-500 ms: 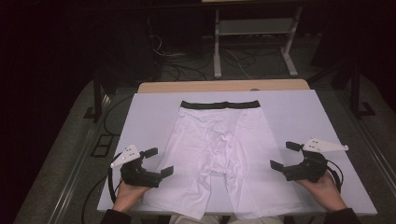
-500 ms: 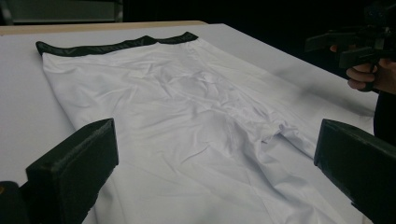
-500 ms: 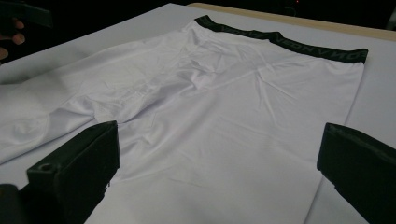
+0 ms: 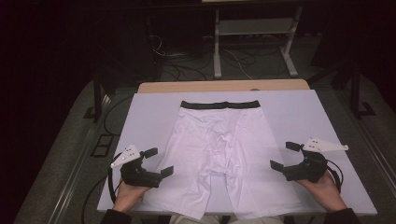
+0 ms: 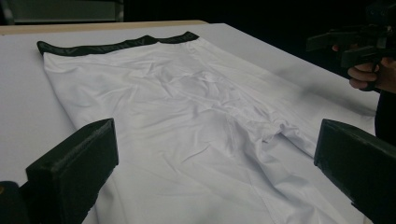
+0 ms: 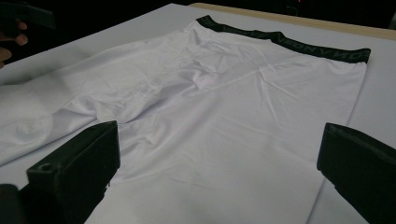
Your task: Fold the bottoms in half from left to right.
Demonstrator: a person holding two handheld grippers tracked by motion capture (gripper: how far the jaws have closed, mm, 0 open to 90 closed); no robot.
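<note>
White shorts (image 4: 219, 154) were found spread flat on the bench (image 4: 299, 116). Since the earlier frame, little was changed: left hand-held gripper (image 4: 156, 162) and right hand-held gripper (image 4: 283, 155) were kept wide open, empty, flanking the legs. No grasp was yet begun.

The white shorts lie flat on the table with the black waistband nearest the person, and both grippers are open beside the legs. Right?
Not quite: the black waistband of the white shorts lies at the far end, as the high view shows. The rest stands.
</note>
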